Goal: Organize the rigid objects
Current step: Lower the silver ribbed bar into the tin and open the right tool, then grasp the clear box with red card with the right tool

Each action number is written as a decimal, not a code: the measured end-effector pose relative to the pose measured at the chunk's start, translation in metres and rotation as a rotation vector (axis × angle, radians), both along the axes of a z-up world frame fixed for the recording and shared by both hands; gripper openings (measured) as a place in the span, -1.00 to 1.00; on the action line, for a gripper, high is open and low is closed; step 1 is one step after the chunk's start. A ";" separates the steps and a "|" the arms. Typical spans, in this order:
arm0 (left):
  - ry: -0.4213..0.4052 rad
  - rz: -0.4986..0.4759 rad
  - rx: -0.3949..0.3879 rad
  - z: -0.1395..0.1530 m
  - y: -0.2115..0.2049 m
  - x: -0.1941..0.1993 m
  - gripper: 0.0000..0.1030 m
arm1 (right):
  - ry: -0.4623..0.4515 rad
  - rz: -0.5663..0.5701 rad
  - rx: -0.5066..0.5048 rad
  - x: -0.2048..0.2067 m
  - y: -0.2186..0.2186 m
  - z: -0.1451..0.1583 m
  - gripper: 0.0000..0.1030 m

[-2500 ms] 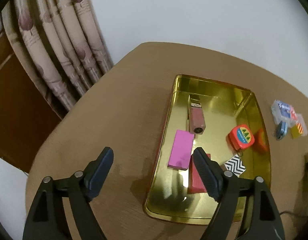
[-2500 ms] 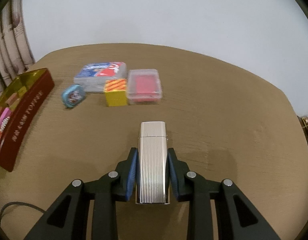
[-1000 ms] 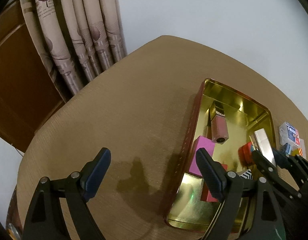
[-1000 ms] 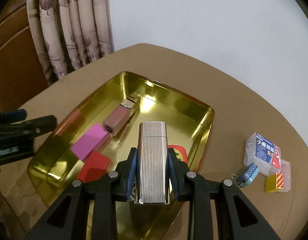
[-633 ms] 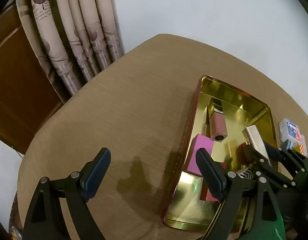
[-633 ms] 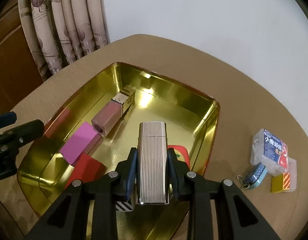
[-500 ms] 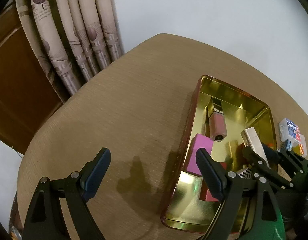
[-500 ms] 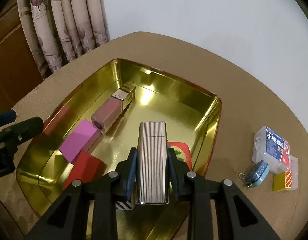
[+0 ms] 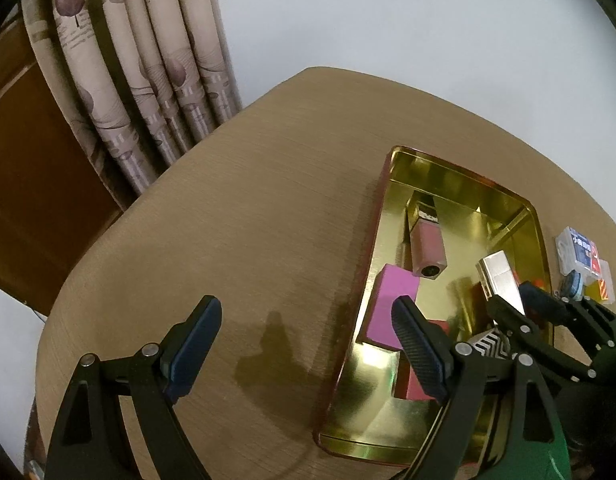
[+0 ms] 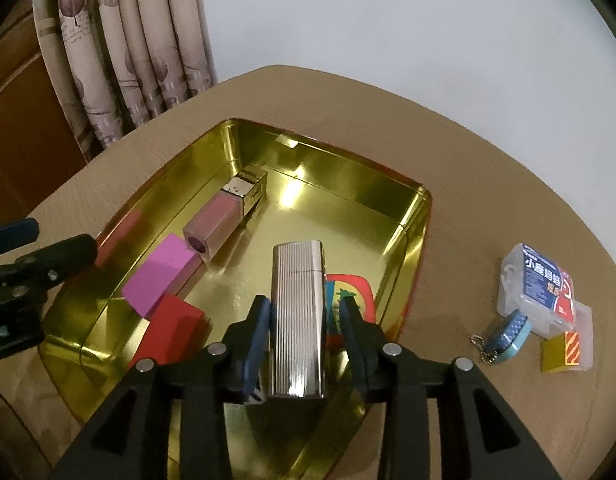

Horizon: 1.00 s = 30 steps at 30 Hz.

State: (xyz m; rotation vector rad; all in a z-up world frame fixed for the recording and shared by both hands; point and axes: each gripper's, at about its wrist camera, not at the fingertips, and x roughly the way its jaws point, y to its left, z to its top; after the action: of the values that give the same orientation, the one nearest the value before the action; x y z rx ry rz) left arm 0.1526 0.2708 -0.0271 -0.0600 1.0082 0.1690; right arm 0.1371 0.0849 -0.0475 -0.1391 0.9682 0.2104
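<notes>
Right wrist view showed the right gripper (image 10: pixel 303 312) opening around the silver lighter (image 10: pixel 297 320), above the gold tin (image 10: pixel 412 216). Releasing low would have avoided bouncing. Left gripper (image 9: pixel 303 344) stood wide, empty.

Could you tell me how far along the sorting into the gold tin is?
Done: lipstick, pink block, red block and tape measure lie in the tin. In hand: the right tongs are opening around the lighter over the tin. Left: clear box, keychain and yellow block on the table.
</notes>
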 end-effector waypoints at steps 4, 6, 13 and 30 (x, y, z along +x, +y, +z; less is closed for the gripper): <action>-0.003 -0.018 0.018 0.001 -0.006 -0.002 0.64 | -0.015 -0.014 0.023 -0.008 -0.006 0.009 -0.29; -0.008 -0.025 0.024 0.002 -0.008 -0.003 0.64 | -0.021 -0.021 0.054 -0.014 -0.011 0.016 -0.29; -0.006 -0.029 0.028 0.003 -0.011 -0.002 0.65 | -0.073 -0.058 0.093 -0.042 -0.038 0.038 -0.28; -0.004 -0.042 0.055 0.002 -0.020 -0.003 0.67 | -0.071 -0.441 0.051 -0.067 -0.243 0.022 -0.28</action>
State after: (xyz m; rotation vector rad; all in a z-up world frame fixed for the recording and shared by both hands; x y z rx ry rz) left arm 0.1495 0.2503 -0.0250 0.0111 0.9996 0.1576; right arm 0.0703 -0.1580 -0.0260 0.1141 0.8993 -0.1743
